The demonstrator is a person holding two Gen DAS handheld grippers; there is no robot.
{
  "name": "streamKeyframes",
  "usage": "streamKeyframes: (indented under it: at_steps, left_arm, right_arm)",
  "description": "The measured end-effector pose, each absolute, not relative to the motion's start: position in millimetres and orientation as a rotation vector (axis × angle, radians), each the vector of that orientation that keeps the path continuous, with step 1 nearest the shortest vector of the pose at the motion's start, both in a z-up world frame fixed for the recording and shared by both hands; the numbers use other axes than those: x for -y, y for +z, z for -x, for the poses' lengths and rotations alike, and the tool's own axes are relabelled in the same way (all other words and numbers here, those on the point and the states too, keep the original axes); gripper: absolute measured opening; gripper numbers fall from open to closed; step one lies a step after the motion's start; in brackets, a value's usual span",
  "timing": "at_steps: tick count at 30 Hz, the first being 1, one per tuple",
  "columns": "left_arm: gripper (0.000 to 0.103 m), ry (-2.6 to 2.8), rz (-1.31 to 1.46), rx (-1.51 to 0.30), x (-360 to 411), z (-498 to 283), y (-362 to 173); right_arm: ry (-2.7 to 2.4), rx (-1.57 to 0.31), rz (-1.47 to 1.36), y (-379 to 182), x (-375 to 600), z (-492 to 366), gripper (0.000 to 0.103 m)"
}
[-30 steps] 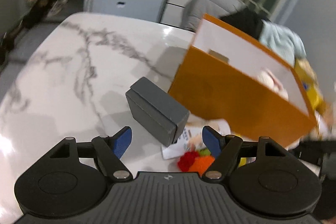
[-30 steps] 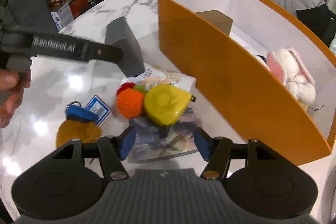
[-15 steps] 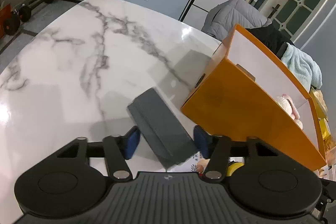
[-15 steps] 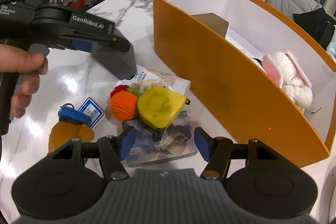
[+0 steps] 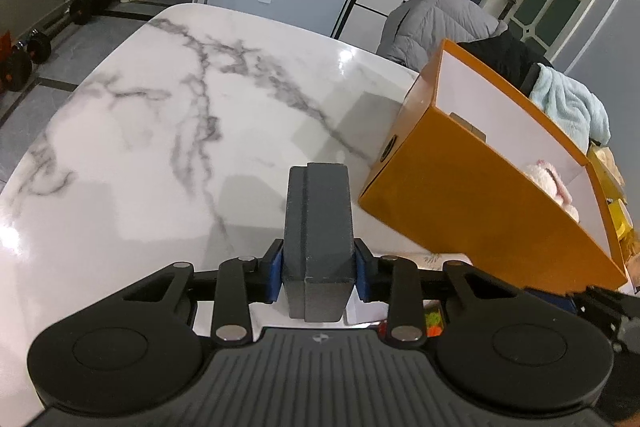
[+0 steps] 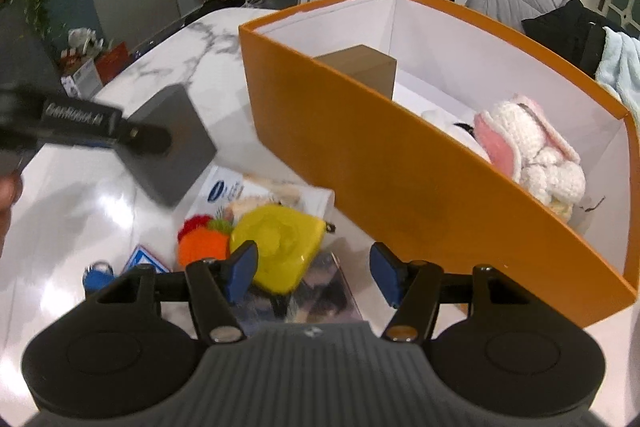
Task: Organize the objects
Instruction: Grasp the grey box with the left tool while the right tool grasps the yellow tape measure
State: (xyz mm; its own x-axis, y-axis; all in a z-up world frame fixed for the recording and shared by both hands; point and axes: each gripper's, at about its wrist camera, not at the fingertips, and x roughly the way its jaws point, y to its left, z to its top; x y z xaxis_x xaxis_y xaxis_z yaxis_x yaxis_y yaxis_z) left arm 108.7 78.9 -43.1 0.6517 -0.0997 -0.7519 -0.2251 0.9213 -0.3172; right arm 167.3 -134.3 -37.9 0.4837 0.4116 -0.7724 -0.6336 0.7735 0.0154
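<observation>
My left gripper [image 5: 319, 269] is shut on a dark grey flat box [image 5: 318, 227], its blue pads pressing both broad faces. In the right wrist view the same grey box [image 6: 176, 131] hangs tilted in the left gripper [image 6: 148, 139] just over the marble table [image 5: 160, 131]. The orange bin [image 6: 400, 179] stands to the right, holding a white and pink plush bunny [image 6: 532, 151] and a brown carton [image 6: 360, 67]. My right gripper [image 6: 312, 271] is open above a yellow shell-like toy [image 6: 280, 243], with nothing between its fingers.
Next to the yellow toy lie an orange crochet fruit [image 6: 198, 249], a white packet [image 6: 228, 187], a picture card [image 6: 324, 291], a blue tag [image 6: 144, 261] and a blue keyring [image 6: 96, 273]. The orange bin [image 5: 460, 195] sits right of the held box. Chairs with clothes stand behind.
The left jaws closed from wide open onto the grey box, which turned from lying slantwise on the table to edge-on between the pads. The right gripper stayed open over the toys.
</observation>
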Motion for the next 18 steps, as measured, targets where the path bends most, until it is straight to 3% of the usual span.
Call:
streamKeyframes:
  at_steps: [13,15,17,18]
  left_arm:
    - [0.04,0.026,0.336,-0.883,-88.2,-96.4,-42.3]
    - [0.04,0.026,0.338,-0.884,-89.3,-95.7,-42.3]
    - [0.04,0.026,0.339,-0.886,-89.4,-95.8,-42.2]
    - [0.04,0.027,0.337,-0.886,-89.1,-95.7,-42.1]
  right_arm:
    - [0.632,-0.9,0.296,-49.8,102.6,-168.7,0.063]
    - [0.646,-0.908,0.301,-51.2,103.1,-167.8,0.056]
    - [0.658,-0.909,0.321,-51.7,102.9,-165.7,0.032]
    - [0.667,-0.912,0.326,-51.7,103.1,-165.1,0.028]
